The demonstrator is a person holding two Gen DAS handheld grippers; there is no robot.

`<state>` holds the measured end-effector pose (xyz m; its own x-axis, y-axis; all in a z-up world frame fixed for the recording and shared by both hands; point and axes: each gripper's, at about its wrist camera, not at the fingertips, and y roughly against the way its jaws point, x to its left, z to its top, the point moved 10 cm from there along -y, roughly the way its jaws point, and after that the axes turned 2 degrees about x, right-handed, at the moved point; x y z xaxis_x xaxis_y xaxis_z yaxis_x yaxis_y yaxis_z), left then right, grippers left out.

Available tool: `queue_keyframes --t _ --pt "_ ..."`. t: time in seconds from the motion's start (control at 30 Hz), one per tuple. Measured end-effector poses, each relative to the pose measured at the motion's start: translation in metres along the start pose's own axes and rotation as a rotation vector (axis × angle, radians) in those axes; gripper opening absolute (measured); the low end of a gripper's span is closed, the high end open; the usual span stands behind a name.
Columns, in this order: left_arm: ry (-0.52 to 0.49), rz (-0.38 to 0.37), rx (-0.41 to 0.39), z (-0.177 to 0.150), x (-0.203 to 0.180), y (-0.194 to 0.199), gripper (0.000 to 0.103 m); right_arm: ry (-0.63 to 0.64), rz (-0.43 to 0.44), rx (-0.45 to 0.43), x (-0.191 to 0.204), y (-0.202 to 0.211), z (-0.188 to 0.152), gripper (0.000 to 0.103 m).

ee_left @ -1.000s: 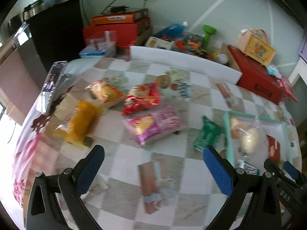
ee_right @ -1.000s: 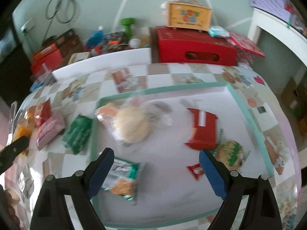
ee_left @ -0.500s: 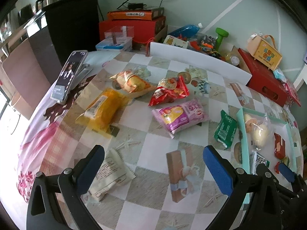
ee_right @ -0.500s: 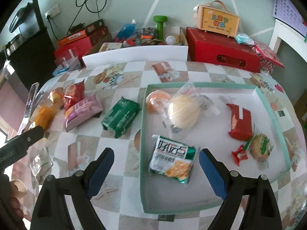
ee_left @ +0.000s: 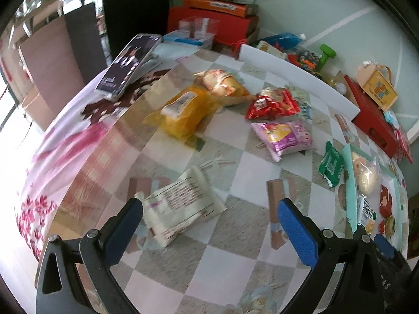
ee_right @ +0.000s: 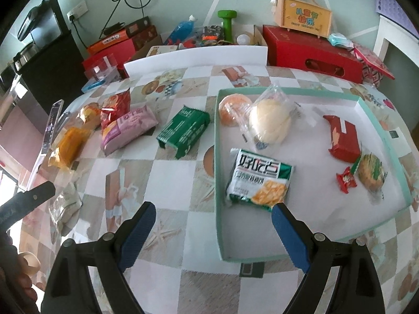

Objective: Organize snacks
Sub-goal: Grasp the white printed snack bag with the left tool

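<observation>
Both views have slid leftward: a white packet (ee_left: 183,204) now lies on the bench (ee_left: 235,274) just ahead of the left gripper (ee_left: 209,225), well left of the tray (ee_right: 217,172). Both the left and the right gripper (ee_right: 213,231) have fingers wide, empty. It looks light, soft, crinkly; pinch across its middle. Six packets outside the tray, six inside.

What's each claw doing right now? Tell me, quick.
Left claw: open, holding nothing, above the pale snack packet.
Right claw: open, holding nothing, over the near corner of the green tray.
</observation>
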<state>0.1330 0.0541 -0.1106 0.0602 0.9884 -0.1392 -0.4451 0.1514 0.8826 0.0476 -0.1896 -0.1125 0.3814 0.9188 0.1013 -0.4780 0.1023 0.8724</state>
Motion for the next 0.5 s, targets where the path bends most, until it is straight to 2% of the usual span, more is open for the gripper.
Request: queue_keyframes --t 0.3,0.5 --pt "0.09 -0.025 0.025 -0.011 0.023 -0.005 0.102 0.048 0.003 0.02 0.016 -0.004 -0.016 0.092" --pt "0.151 -0.056 0.077 -0.018 0.028 -0.024 0.102 0.07 0.001 0.026 0.021 -0.008 -0.017 0.092"
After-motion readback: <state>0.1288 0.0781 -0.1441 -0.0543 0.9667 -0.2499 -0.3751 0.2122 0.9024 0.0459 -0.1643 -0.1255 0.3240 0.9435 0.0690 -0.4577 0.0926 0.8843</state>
